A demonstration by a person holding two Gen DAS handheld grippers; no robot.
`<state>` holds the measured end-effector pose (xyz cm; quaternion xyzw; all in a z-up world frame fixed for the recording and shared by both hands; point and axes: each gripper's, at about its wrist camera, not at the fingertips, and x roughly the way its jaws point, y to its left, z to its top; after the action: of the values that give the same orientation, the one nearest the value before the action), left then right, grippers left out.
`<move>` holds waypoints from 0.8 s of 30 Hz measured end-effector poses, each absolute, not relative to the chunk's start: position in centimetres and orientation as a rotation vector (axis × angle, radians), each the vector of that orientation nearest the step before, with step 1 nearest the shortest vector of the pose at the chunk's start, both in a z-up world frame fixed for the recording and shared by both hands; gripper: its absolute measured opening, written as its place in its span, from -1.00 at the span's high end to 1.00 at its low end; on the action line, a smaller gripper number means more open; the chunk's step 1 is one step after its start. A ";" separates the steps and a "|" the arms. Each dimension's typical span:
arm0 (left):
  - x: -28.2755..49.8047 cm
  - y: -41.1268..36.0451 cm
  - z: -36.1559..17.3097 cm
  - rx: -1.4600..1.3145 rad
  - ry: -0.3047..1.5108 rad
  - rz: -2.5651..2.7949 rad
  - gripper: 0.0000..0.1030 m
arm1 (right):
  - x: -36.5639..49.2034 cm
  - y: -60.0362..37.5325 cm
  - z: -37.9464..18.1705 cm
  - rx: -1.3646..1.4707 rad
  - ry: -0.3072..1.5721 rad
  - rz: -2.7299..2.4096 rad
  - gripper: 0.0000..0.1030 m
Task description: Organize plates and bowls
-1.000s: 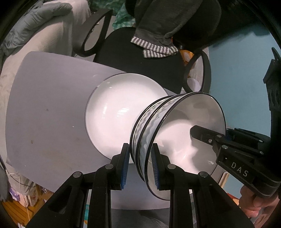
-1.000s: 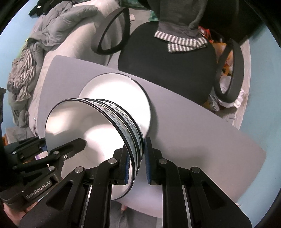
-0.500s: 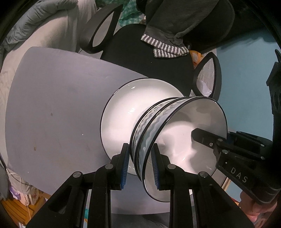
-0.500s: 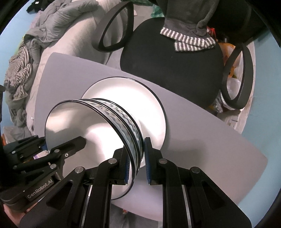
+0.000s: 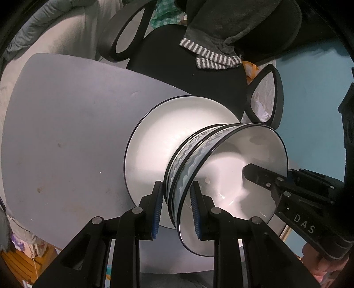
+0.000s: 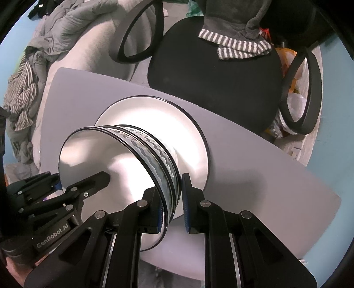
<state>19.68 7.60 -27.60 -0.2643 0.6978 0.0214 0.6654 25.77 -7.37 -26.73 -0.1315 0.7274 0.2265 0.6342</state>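
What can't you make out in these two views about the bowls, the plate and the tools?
- Bowl stack: its base and contact with the plate are hidden by the bowls' own walls, both views.
- Bowl count: only nested rims show.
- Right tool: outer pad's contact with the rim is unclear.
- Left tool: likewise.

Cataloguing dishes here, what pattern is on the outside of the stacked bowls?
Wavy blue-grey and white bands with black rims on the stacked bowls, clearest in the right wrist view.

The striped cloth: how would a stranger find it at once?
Behind the grey table stands a black office chair. A dark garment hangs over it, and the striped cloth is its hem, the only grey-and-white banded edge lying on that seat.
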 end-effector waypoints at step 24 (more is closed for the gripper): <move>18.6 7.2 -24.4 -0.526 1.422 0.094 -0.05 | 24.2 -8.1 -25.2 -0.366 1.515 0.492 0.07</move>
<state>18.58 7.18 -24.37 -0.2385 0.6447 0.0425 0.7250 24.19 -8.10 -25.19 -0.1635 0.6759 0.2197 0.6843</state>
